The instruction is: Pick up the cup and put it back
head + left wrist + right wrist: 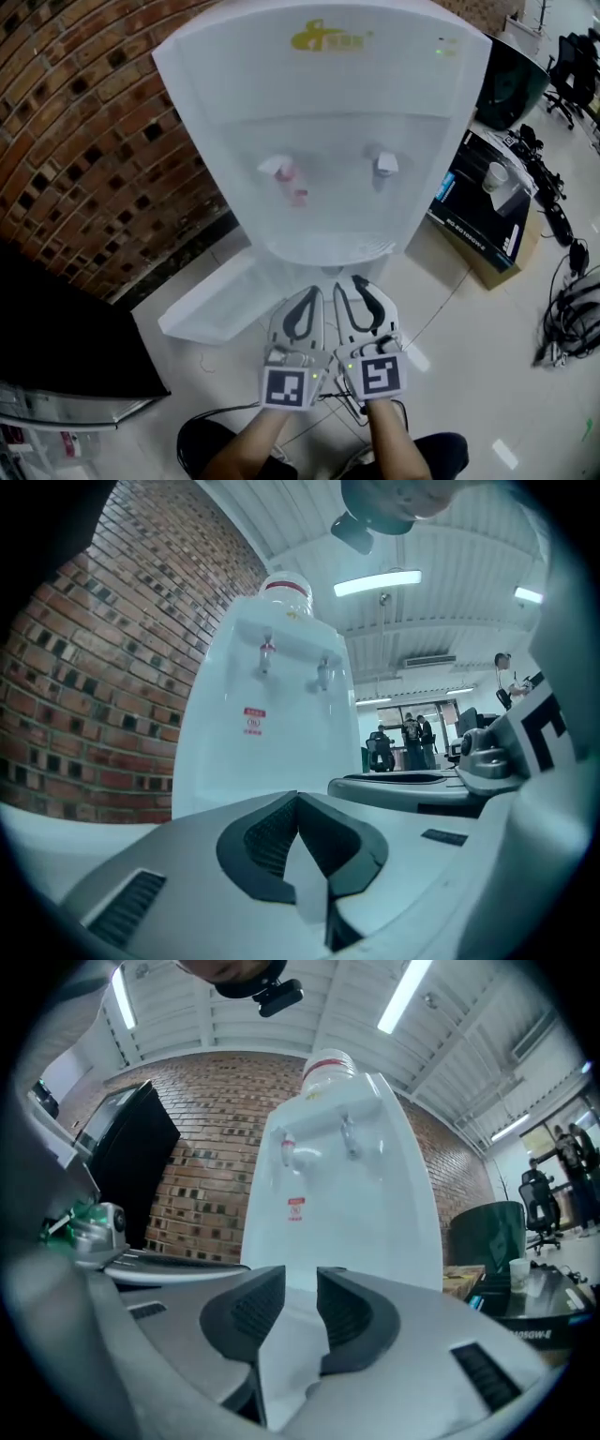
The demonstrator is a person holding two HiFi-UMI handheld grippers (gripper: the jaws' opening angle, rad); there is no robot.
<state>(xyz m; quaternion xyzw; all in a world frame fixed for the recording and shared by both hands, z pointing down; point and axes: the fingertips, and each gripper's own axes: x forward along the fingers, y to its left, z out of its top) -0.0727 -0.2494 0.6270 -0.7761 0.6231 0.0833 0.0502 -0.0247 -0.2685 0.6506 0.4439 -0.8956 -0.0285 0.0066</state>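
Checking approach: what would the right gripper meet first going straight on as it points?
Probably the lower front of the white water dispenser, below its taps; the right gripper, jaws slightly apart and empty, points at it. Depth is unclear.

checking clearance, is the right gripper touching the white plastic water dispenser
Apart. The right gripper view shows the right gripper well short of the white plastic water dispenser.

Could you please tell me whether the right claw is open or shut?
Open, narrowly: in the right gripper view the right claw has its pads standing apart, with only the white water dispenser showing through the gap and nothing between them.
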